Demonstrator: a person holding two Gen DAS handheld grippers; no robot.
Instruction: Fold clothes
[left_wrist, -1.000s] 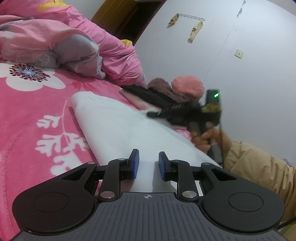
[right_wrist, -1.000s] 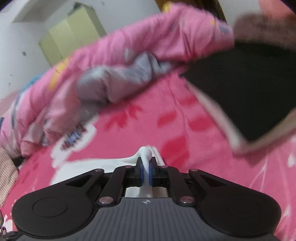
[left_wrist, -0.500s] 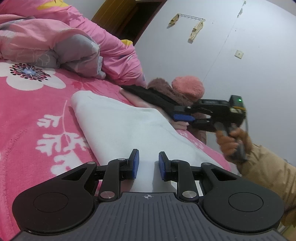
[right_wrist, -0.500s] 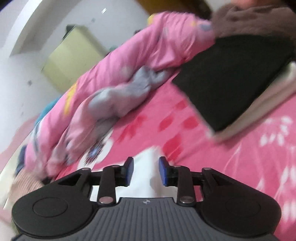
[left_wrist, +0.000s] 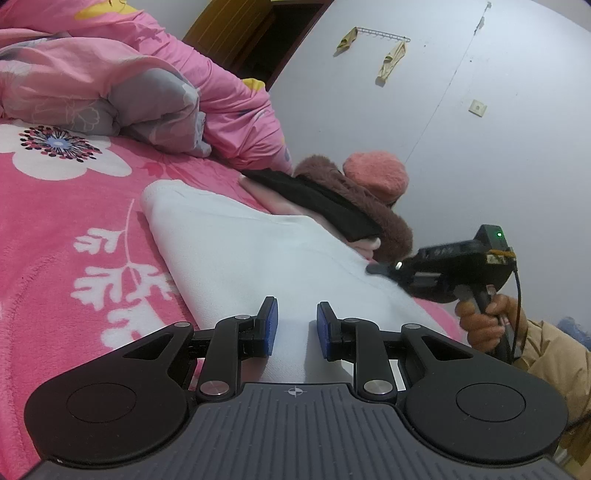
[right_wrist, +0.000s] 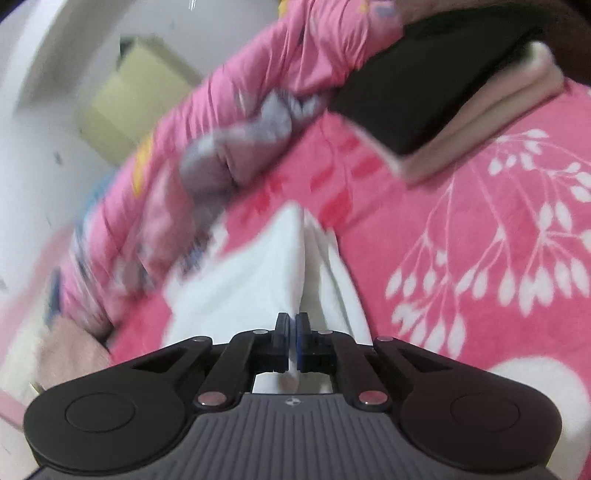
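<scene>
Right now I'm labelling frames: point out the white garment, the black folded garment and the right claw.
white garment (left_wrist: 236, 251), left wrist view, flat middle.
black folded garment (right_wrist: 424, 96), right wrist view, top face.
right claw (right_wrist: 292, 341), right wrist view, between fingertips.

Bed (left_wrist: 55, 229), pink floral cover, carries: white folded garment (left_wrist: 236, 251), bunched pink quilt (left_wrist: 110, 85), black-topped clothes stack (right_wrist: 443, 92).

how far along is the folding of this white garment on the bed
Done: the white garment lies in a smooth folded strip beside a stack of folded clothes. In hand: the right tool pinches a ridge of it; the left tool hovers open. Left: the final fold and stacking.
</scene>
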